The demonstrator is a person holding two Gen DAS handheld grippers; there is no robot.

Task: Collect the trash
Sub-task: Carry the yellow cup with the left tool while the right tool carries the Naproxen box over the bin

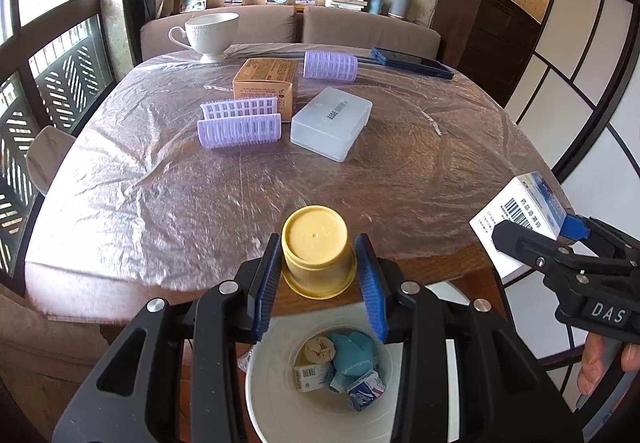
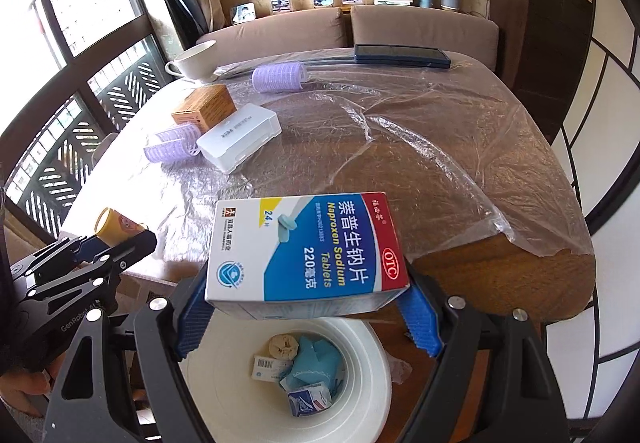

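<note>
Two pieces of trash are already in your grip, one per gripper. Your left gripper (image 1: 320,275) is clamped on the yellow cup (image 1: 316,249), upside down, pads on its side walls just above the flared rim. The cup hangs at the near edge of the counter (image 1: 168,195), with the white bin (image 1: 276,383) below and slightly nearer you. It looks like thin, light plastic, smooth and a little slick, so squeeze gently. The flared rim under the pads should stop it sliding out.

Your right gripper (image 2: 304,307) grasps the pill box (image 2: 308,247) across its width at the near end, label up, so most of its length sticks out past the pads. The box floats over the counter edge, directly above the far rim of the bin. It is thin card, light and probably near empty; its walls will cave under hard pressure, and held at one end it may droop or twist. A hold nearer the middle would be steadier, but for a short drop this one should do.

In the bin lie a paper wad (image 2: 283,347), blue scraps (image 2: 316,361) and two small cartons. Further out on the film-covered counter sit purple rollers (image 1: 240,129), a brown box (image 1: 266,83), a white case (image 1: 330,123), a teacup (image 1: 208,35) and a phone (image 1: 412,63).
</note>
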